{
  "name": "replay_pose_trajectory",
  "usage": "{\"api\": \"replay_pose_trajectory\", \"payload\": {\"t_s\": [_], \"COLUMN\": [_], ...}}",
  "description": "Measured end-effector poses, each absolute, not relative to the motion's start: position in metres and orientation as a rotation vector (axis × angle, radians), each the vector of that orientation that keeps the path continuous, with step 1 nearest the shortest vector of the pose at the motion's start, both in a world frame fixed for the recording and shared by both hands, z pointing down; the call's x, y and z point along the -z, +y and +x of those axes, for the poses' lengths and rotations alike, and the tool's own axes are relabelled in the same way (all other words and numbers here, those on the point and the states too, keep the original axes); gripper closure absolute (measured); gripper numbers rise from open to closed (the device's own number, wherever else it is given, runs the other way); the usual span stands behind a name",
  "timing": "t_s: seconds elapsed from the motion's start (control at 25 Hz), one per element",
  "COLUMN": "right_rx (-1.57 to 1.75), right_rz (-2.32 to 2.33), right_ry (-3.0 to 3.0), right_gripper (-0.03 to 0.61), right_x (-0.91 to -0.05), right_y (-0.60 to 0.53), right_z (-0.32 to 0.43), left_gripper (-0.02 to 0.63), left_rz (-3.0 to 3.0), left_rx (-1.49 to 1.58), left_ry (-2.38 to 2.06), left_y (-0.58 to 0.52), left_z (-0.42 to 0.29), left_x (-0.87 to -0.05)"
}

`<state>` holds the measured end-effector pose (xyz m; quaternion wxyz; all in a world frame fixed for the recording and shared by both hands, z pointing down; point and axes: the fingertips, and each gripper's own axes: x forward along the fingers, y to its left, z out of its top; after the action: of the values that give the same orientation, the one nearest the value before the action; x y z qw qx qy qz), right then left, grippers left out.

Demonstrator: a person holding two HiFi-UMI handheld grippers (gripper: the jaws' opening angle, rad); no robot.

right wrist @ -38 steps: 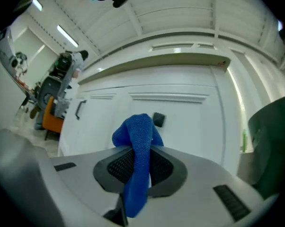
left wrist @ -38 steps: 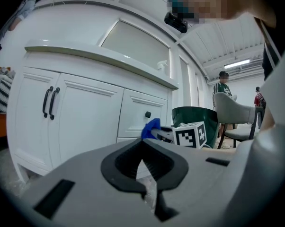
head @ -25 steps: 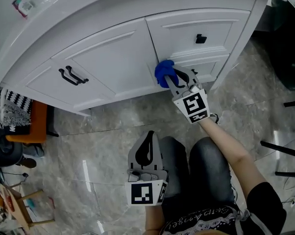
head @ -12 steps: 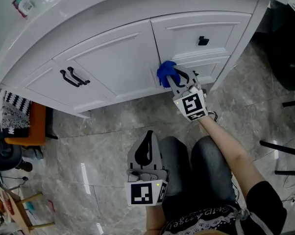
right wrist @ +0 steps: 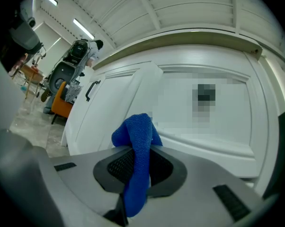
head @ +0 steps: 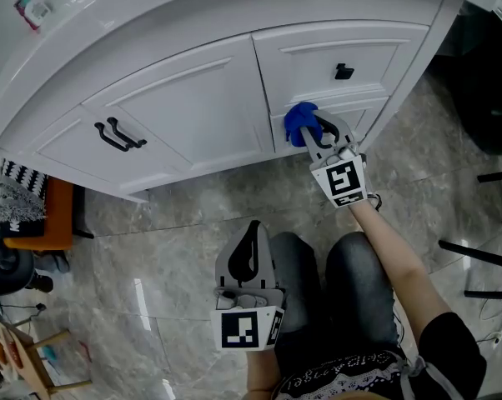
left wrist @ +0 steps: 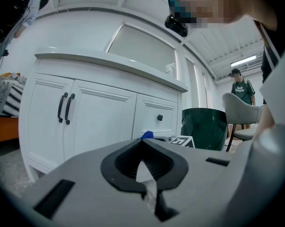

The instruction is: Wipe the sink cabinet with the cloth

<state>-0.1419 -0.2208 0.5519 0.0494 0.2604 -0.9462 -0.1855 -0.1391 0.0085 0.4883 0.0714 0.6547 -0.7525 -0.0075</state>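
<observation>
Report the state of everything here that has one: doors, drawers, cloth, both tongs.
Cabinet doors: shut.
Upper drawer: shut.
Lower drawer: shut.
Blue cloth: bunched, clamped in the right tongs, held at the cabinet front.
Right tongs: shut on the blue cloth.
Left tongs: shut, empty, held low over the person's lap.

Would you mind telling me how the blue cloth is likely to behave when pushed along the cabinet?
Probably floppy: the cloth bunches ahead of the right gripper, shut on it, and hangs limp behind. Likely light, since a narrow pinch holds it. Its nubby pile should drag rather than slip on the smooth cabinet.
</observation>
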Motion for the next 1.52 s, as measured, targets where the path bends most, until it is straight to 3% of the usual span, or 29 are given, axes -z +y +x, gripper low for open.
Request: {"api": "replay_pose_trajectory", "payload": {"t_s": [1.12,1.52], "right_rx": [0.398,0.333], "right_rz": [1.160,1.455], "right_ry": [-2.768,-2.572], "right_gripper": [0.518,0.518], "right_x": [-0.554,-0.560], "right_y": [-0.293,-0.341], "right_z": [-0.033,0.041], "left_gripper": [0.609,0.609], "left_rz": [2.010,2.014], "left_rx": [0.015,0.017], "left_ry": [-2.226,-2.220], "left_y": [0.001,0.005], "left_z": [-0.122,-0.123], "left_x": [-0.491,-0.492]}}
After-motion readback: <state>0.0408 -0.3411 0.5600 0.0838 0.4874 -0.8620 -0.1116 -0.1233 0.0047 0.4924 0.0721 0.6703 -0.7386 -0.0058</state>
